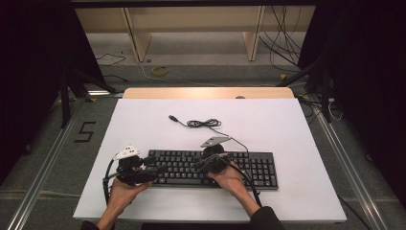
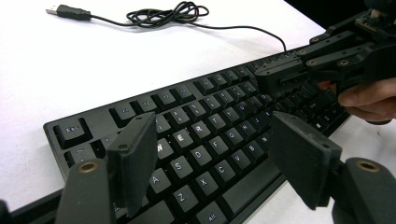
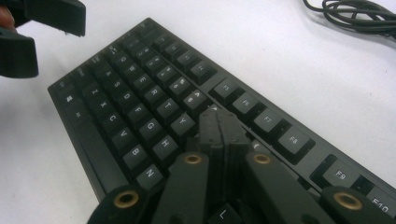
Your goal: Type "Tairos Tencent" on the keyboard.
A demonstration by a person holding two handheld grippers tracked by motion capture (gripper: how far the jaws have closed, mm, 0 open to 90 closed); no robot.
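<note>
Two forearms come in from the near edge of the bench (image 1: 143, 211), each hand wrapped around a gripper. On the person's left side, the left hand (image 1: 123, 190) holds the left gripper (image 1: 159, 167) at the left end of the black keyboard (image 1: 258, 168). Its jaws stand wide apart, and in the left gripper view they straddle the letter keys around W, E, R, A, S and D, with the gripper (image 2: 212, 154) hovering low over the keyboard (image 2: 205, 121) and clamping nothing.

On the other side, the right hand (image 1: 230, 178) rests over the middle of the keyboard with the right gripper (image 1: 198, 165) pointing leftwards across the keys. Its jaws are pressed together with no gap between them; in the right gripper view the closed tips (image 3: 223, 128) sit low over the keyboard (image 3: 126, 93) close to the Y key, though I cannot tell whether they touch a key. From the left gripper view the right gripper (image 2: 268, 77) reaches in from the right, above the number row.

Lying flat on the white bench, the keyboard is nearer the person than the middle of it, long side running left to right. Its thin black cable (image 1: 203, 123) leaves the back edge, runs away from the person, bunches into a loose coil and ends in a USB plug (image 1: 173, 118) lying free on the surface. A grey three-cornered plate (image 1: 214, 141) sits on top of the right gripper.
</note>
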